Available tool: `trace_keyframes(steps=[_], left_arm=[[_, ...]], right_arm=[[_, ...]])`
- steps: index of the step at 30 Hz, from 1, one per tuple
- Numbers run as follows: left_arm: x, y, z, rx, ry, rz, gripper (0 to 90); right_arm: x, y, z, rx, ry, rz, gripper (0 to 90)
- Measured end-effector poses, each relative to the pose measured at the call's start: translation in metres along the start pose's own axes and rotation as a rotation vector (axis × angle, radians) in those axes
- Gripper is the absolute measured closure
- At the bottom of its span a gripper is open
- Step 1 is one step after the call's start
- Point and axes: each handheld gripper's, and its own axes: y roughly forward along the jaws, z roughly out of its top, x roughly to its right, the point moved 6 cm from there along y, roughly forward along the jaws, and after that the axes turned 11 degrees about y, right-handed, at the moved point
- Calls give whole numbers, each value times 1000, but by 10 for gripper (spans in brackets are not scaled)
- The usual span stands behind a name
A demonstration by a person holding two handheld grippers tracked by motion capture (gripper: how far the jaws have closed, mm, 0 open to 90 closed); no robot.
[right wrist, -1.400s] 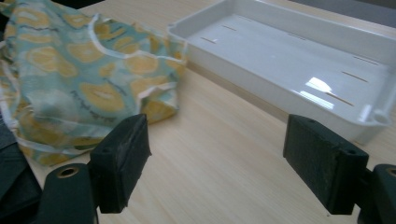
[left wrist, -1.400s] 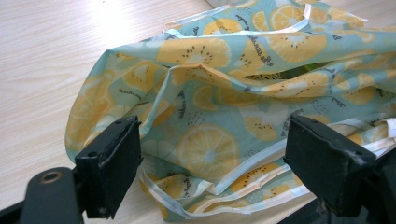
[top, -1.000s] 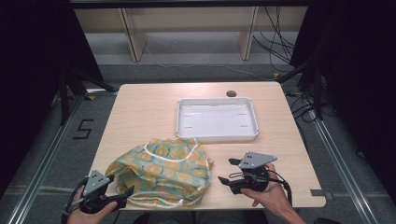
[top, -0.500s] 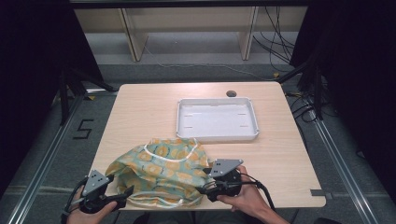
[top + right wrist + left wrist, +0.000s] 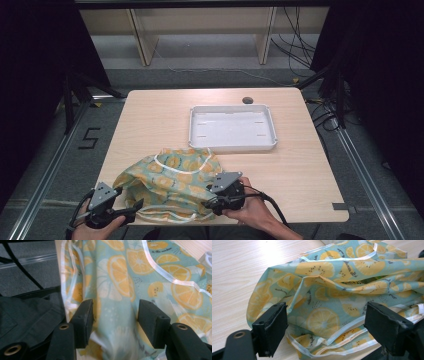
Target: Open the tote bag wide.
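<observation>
A pale blue cloth bag (image 5: 172, 175) printed with lemon slices and edged in white lies crumpled at the table's front. My left gripper (image 5: 132, 210) sits at its front left corner, open wide, with the bag (image 5: 329, 295) and its white handle lying between and beyond the jaws. My right gripper (image 5: 210, 202) is at the bag's front right edge. Its jaws have just been closing and stand partly apart around a fold of the bag (image 5: 117, 290); I see my right gripper (image 5: 115, 320) not clamped on it.
A white shallow tray (image 5: 232, 147) with nothing in it sits just behind the bag, right of centre. The wooden table (image 5: 160, 115) has a cable hole (image 5: 247, 100) near its back edge. Dark floor and cables surround the table.
My right gripper has moved left from the bare table to the bag's right edge and narrowed its jaws around the fabric. The left gripper and the bag stayed put.
</observation>
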Motion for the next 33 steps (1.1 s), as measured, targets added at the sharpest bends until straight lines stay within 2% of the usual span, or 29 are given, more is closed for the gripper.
trace_keyframes(steps=[1, 2, 3, 5, 8, 12, 15, 16, 18, 21, 24, 25, 27, 29, 30, 31, 32, 33], left_arm=[[2, 1, 1, 23, -34, 6, 179], [0, 0, 0, 4, -11, 4, 180], [2, 2, 2, 30, -39, 8, 179], [1, 1, 2, 27, -34, 7, 180], [1, 1, 2, 27, -31, 2, 179], [2, 1, 2, 39, -48, 6, 179], [1, -1, 4, 51, -40, 7, 180], [1, -2, 5, 57, -40, 17, 180], [0, -2, 5, 63, -45, 12, 180], [1, -3, 7, 87, -40, 11, 180], [1, -4, 8, 89, -39, 13, 180], [1, -4, 8, 94, -46, 6, 178], [2, -4, 9, 106, -34, -8, 178], [4, -3, 10, 110, -34, -17, 176], [5, -3, 10, 110, -17, -19, 171], [6, -3, 11, 112, -15, -27, 172], [7, -3, 11, 109, -5, -31, 172], [8, -2, 11, 114, 8, -49, 171]], right_arm=[[0, 3, 1, -14, 0, 1, 482], [1, 6, 1, -24, -10, -1, 514], [1, 8, 1, -35, -16, -6, 553], [3, 12, 1, -57, -31, -21, 667], [8, 14, 1, -66, -28, -30, 773], [11, 9, 0, -81, -13, -35, 853], [15, 6, 0, -91, -29, -44, 864], [20, 2, -2, -98, -13, -47, 881], [25, -3, -3, -104, -16, -54, 891], [33, -11, -6, -102, 11, -78, 898], [38, -19, -9, -108, 19, -87, 900], [44, -28, -13, -107, 39, -105, 900], [50, -35, -18, -108, 63, -117, 900], [54, -39, -22, -106, 62, -126, 900], [59, -46, -28, -116, 92, -134, 900], [63, -49, -31, -105, 79, -136, 900], [68, -59, -39, -113, 117, -144, 900], [71, -62, -42, -109, 128, -147, 900]])
